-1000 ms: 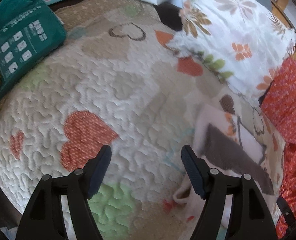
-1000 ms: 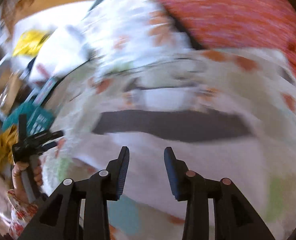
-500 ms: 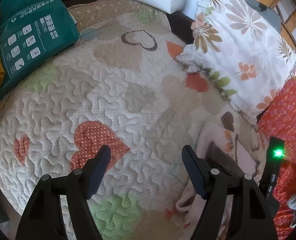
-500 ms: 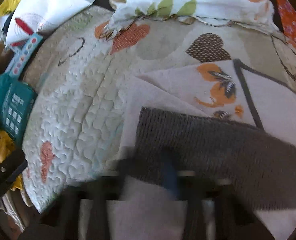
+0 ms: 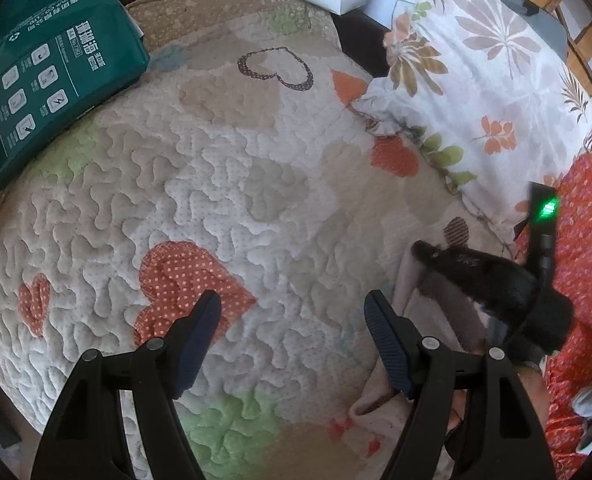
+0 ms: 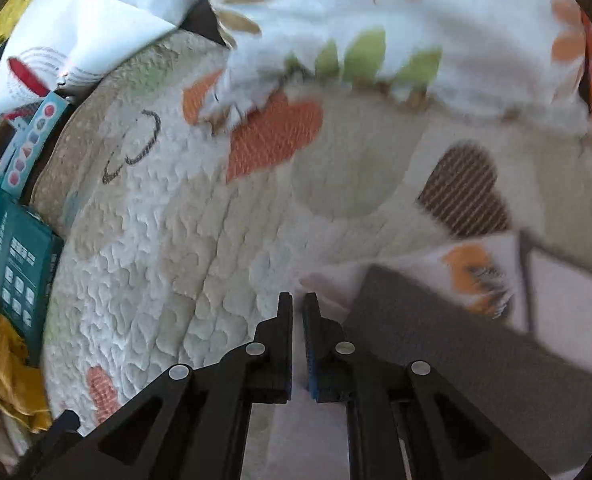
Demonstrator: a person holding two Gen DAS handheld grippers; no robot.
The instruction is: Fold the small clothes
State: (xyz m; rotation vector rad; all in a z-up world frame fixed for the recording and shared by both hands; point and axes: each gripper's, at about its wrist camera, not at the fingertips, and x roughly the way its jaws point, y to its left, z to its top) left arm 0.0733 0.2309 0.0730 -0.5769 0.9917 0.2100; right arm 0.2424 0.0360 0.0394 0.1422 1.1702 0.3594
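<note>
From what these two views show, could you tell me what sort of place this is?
Most likely a bed in a home bedroom: a quilted heart-print bedspread, a floral pillow along one side, and a small garment being folded on it.

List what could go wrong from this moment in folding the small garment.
1. The right gripper looks nearly shut at the garment edge; whether cloth sits between its fingers is unclear, so a lift may slip or catch one layer only.
2. The left gripper is open over the quilt, off the garment, so the far side is unheld and may drag or bunch.
3. The floral pillow lies close, crowding the folding space.
</note>
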